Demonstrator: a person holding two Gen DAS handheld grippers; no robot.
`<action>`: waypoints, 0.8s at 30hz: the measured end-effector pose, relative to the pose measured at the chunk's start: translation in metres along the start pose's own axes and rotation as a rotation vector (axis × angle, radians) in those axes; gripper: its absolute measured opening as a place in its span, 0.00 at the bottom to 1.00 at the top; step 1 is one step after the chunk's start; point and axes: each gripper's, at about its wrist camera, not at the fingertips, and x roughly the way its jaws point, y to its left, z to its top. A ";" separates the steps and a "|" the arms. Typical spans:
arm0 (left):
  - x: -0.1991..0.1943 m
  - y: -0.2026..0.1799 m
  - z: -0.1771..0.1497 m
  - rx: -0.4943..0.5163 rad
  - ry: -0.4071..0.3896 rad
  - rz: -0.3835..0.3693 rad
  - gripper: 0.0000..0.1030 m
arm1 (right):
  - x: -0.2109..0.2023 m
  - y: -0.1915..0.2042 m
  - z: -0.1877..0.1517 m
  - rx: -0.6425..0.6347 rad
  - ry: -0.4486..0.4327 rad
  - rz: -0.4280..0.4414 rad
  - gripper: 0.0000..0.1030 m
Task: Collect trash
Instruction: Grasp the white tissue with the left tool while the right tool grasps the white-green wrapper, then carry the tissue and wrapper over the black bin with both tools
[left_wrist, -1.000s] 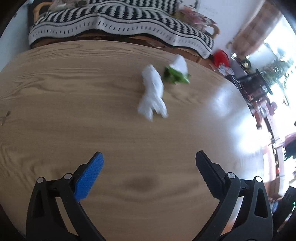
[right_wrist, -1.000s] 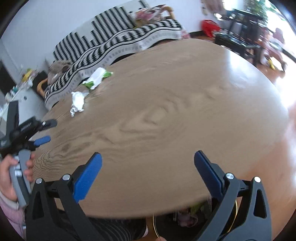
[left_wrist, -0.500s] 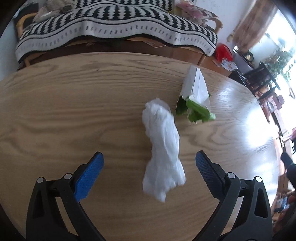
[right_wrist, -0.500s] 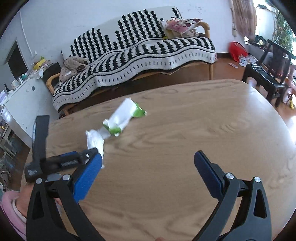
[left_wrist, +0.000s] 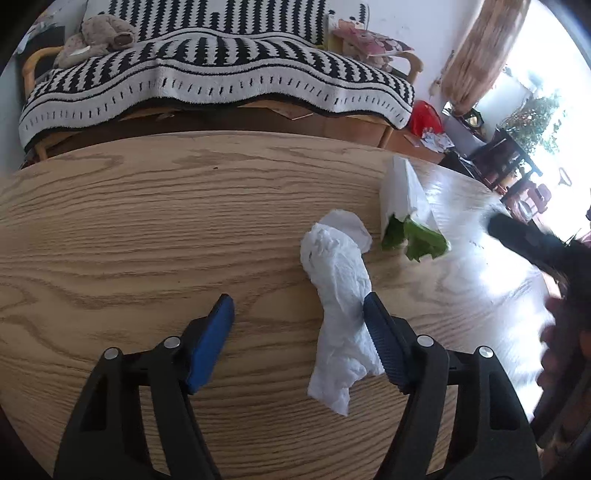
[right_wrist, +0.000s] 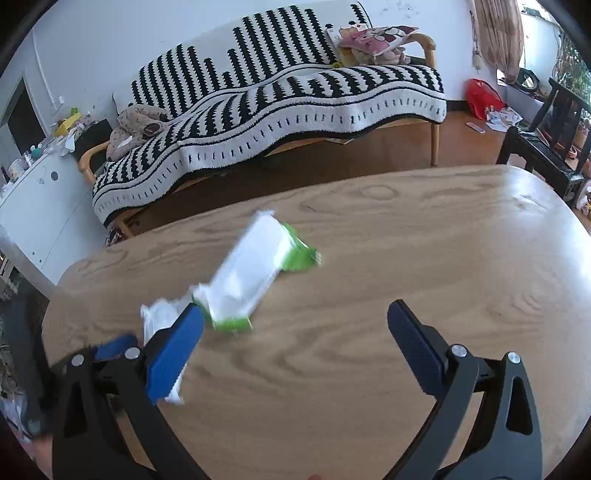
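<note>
Nothing looks collected yet: the crumpled white tissue (left_wrist: 341, 302) and the green-and-white wrapper (left_wrist: 408, 210) both lie on the wooden surface (left_wrist: 129, 236). The left hand-held gripper (left_wrist: 297, 314) is closing around the tissue, which touches one pad only. The right hand-held gripper (right_wrist: 295, 325) stands open and empty near the wrapper, blurred. No bin shows; the surface's far edge is well clear, with free room all round

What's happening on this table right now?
A person with tongs in each hand is clearing trash off a wooden table. The left tongs are closing around a crumpled white tissue, which lies between the jaws against one pad, not yet pinched. The right tongs are open and empty, near a green-and-white wrapper lying beside the tissue.
</note>
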 end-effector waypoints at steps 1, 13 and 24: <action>0.001 -0.002 0.000 0.012 -0.002 0.007 0.69 | 0.006 0.004 0.003 -0.007 0.003 -0.005 0.93; 0.014 -0.029 0.002 0.089 -0.008 0.058 0.74 | 0.064 0.044 0.024 -0.076 0.055 -0.065 0.93; 0.011 -0.035 -0.001 0.141 -0.003 0.086 0.07 | 0.046 0.022 0.015 -0.052 0.051 -0.063 0.40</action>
